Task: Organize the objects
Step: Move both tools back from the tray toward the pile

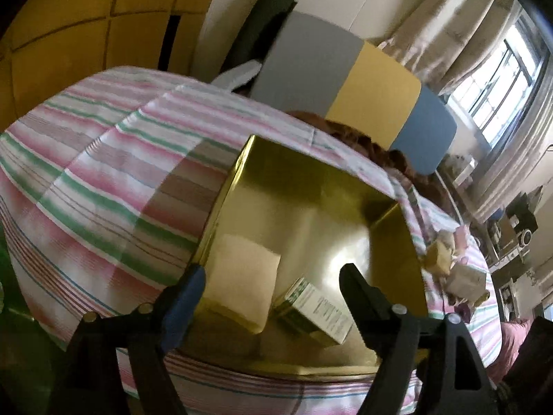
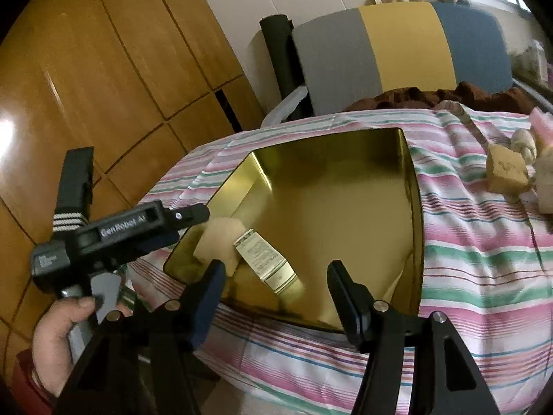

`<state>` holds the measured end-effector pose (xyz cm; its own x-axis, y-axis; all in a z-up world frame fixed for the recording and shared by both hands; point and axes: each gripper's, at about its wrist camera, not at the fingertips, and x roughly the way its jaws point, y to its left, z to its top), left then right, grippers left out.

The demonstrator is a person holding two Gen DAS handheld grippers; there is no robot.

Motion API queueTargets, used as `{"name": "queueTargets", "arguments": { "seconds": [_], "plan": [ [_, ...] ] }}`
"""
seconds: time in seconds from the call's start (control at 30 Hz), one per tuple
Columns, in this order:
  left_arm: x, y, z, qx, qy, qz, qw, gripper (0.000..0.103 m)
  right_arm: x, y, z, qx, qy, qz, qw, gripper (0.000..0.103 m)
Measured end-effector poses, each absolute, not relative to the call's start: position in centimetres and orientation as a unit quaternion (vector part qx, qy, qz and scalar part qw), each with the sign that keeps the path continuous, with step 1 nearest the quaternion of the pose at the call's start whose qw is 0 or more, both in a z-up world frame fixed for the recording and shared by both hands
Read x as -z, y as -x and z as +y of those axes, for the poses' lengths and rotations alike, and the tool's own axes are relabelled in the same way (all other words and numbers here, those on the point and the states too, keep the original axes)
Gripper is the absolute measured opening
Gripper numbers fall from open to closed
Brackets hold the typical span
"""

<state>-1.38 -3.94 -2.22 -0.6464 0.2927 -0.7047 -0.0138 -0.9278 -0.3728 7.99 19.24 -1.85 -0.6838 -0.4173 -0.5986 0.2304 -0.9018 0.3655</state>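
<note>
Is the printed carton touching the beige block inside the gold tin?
Touching. The right wrist view shows the printed carton overlapping the beige block edge with no gap, inside the gold tin.

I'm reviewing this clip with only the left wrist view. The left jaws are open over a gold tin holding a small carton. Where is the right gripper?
Observer: The right gripper hangs over the near edge of the gold tin, jaws open and empty.
Operator: What is holding the left one, and where does it sit?
Observer: A bare hand grips the handle of the left gripper, which reaches in at the tin's near left corner.
</note>
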Motion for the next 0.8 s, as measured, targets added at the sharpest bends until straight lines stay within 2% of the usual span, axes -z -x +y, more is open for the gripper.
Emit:
{"name": "queueTargets", "arguments": {
  "seconds": [0.4,0.8],
  "plan": [
    [1.0,0.7,-1.1,-0.898,0.402,-0.143,0.109,0.081,1.5,-8.4,21.1,0.912,-0.356,-0.133,0.156,0.063],
    [1.4,-0.5,5.0,-0.886,0.411,-0.083,0.2,0.081,1.6,-9.0,26.6,0.921,-0.356,-0.124,0.1,0.063]
  ]
}}
